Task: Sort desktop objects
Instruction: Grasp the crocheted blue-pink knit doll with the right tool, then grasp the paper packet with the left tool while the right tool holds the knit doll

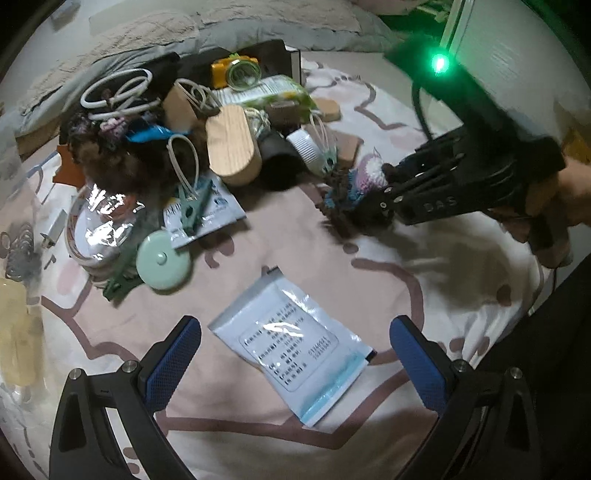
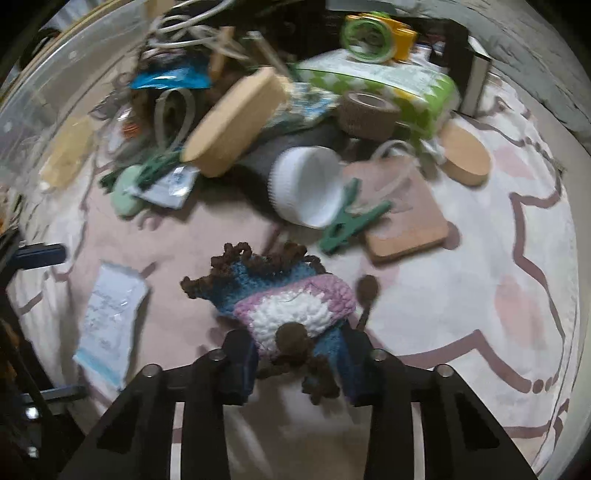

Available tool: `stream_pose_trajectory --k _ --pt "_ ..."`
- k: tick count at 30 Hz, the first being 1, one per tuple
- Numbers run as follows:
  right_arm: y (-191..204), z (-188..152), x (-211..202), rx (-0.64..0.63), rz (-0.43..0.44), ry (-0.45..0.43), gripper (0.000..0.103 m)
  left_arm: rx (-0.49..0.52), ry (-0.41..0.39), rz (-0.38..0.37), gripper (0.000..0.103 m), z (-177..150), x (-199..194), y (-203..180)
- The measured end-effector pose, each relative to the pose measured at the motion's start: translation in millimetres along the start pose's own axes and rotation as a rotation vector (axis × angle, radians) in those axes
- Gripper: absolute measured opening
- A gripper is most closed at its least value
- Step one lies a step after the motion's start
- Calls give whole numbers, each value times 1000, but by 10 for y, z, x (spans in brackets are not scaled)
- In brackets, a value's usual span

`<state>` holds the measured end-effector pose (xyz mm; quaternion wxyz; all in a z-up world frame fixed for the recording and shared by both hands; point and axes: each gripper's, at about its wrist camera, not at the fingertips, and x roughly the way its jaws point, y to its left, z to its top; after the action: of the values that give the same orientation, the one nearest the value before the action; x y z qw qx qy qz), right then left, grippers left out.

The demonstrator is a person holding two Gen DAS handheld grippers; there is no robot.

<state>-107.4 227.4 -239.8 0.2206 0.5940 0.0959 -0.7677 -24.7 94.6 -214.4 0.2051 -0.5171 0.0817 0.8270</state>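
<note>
A pile of small objects lies on a pink patterned cloth [image 1: 332,266]. My left gripper [image 1: 295,358] is open, its blue pads either side of a white sealed packet [image 1: 291,343] lying flat on the cloth; the packet also shows in the right wrist view [image 2: 110,325]. My right gripper [image 2: 299,365] is shut on a crocheted toy [image 2: 291,306] in blue, pink, white and brown. In the left wrist view the right gripper [image 1: 388,192] holds the toy [image 1: 358,184] just above the cloth at the right.
The pile holds wooden oval blocks [image 1: 232,144], a mint round case [image 1: 162,262], green clips [image 2: 351,221], a white cap [image 2: 306,184], a tape roll [image 2: 365,110], a green tissue pack [image 2: 399,85], cables [image 1: 118,92] and a wooden coaster [image 2: 402,214]. A grey blanket [image 1: 221,22] lies behind.
</note>
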Motion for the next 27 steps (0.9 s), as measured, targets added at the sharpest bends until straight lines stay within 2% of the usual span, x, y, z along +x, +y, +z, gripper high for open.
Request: stream_pose_trajectory --k 6,10,13,18,24,27 --pt "398 -80 57 -110 89 63 31 -44 5 -7 103 -93 -62 158" --pt "704 -143 91 -184 112 108 31 -86 18 -54 103 -222 -168 335" --pt "756 -234 121 -205 124 122 31 -102 -2 -43 103 -352 -309 497" --pt "911 -148 189 -185 176 146 31 -136 -12 -33 103 -490 -439 684" --pt "1297 -83 183 -207 290 162 31 -112 -19 -52 103 -569 -532 682" --pt "1458 -44 116 -236 316 154 31 -82 -29 -63 103 -573 -539 615"
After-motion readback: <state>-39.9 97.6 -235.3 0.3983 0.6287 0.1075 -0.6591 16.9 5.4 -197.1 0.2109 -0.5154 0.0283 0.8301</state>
